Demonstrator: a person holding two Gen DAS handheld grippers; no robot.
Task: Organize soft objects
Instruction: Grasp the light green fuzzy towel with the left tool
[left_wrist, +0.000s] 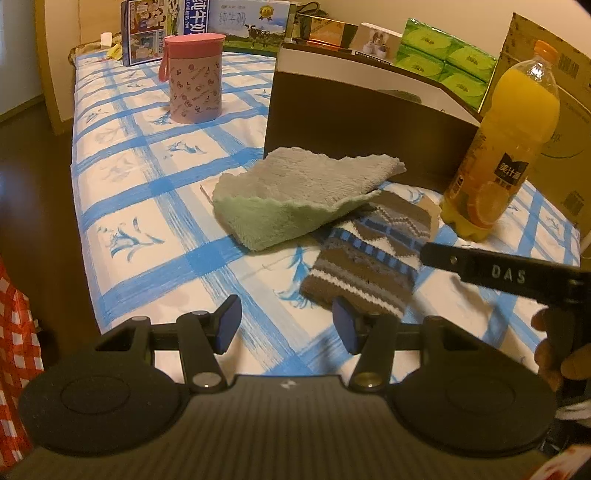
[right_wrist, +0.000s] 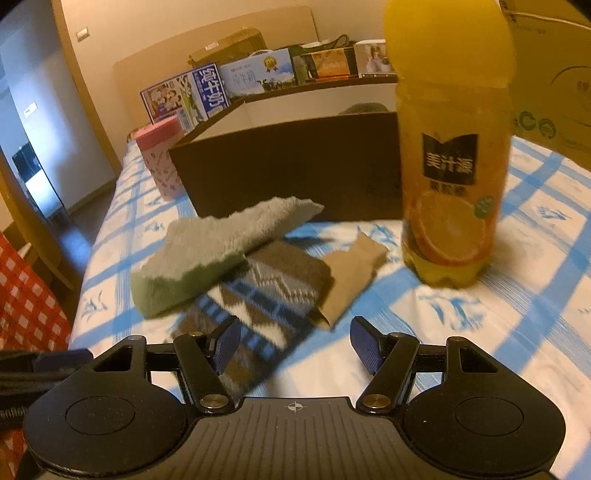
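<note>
Between my right tool (right_wrist: 294, 349) and left tool (left_wrist: 286, 324), both spread and empty, lies the patterned sock (right_wrist: 258, 299), with the green towel (left_wrist: 295, 195) overlapping its far end on the bench (left_wrist: 147, 229). Reaching carelessly, I could knock over the juice bottle (right_wrist: 448, 177) standing just beside.

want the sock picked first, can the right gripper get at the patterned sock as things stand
Probably yes. The right gripper is open, and the near end of the patterned sock lies uncovered just ahead of its fingers. The green towel overlaps only the sock's far end, and the juice bottle stands off to the side.
</note>
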